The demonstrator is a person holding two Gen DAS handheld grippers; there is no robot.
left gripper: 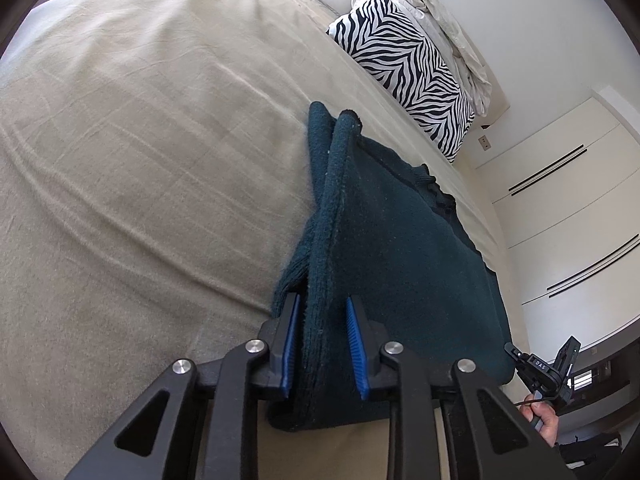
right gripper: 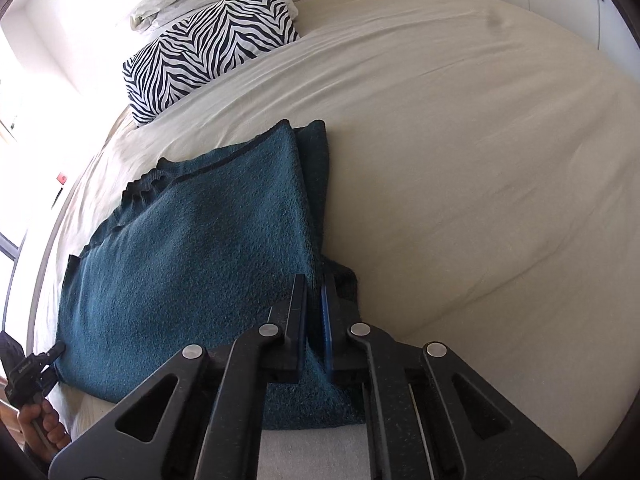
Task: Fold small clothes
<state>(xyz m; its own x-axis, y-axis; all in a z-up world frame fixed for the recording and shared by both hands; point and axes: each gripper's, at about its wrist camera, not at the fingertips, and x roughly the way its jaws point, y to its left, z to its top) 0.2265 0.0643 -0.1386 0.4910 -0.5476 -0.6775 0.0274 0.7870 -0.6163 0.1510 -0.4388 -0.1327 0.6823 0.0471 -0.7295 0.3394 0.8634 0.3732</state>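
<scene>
A dark teal knitted sweater (left gripper: 400, 248) lies on the beige bed sheet (left gripper: 140, 140), one side folded over. My left gripper (left gripper: 322, 304) has its blue pads either side of the sweater's near hem edge, with a gap on the right pad. In the right wrist view the sweater (right gripper: 192, 248) spreads to the left, and my right gripper (right gripper: 314, 280) is shut on the folded edge at its near corner. The other gripper (right gripper: 36, 368) shows at the sweater's far corner. The right gripper also shows in the left wrist view (left gripper: 544, 368).
A zebra-print pillow (left gripper: 408, 64) and a crumpled white duvet (left gripper: 452, 28) lie at the head of the bed. White wardrobe doors (left gripper: 560, 208) stand beside the bed. In the right wrist view the sheet (right gripper: 480, 160) stretches wide to the right of the sweater.
</scene>
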